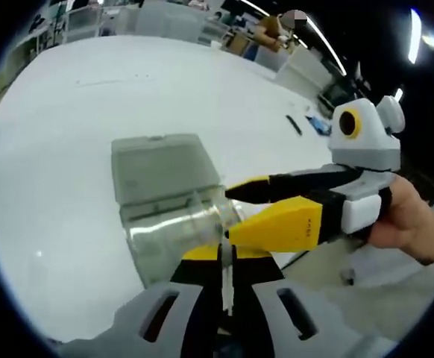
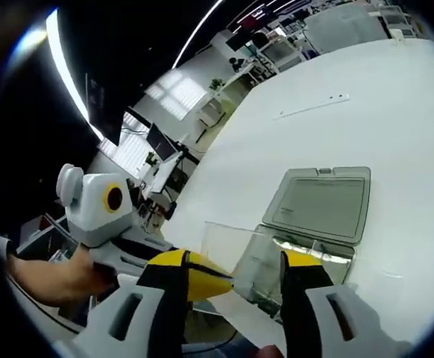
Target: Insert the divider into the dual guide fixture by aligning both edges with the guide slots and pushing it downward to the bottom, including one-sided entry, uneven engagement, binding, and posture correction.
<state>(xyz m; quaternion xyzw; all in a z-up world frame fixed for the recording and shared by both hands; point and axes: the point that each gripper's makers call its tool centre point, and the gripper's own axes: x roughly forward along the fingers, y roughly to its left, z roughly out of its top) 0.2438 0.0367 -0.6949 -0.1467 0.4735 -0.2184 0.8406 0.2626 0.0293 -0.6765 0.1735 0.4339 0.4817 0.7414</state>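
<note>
The clear divider (image 2: pixel 236 257) stands at the transparent guide fixture (image 1: pixel 176 227), whose lid (image 2: pixel 321 201) lies flat on the white table (image 1: pixel 68 134). Your left gripper (image 1: pixel 227 257) has its jaws together on the divider's edge. Your right gripper (image 2: pixel 232 280) has its jaws apart, straddling the fixture.
</note>
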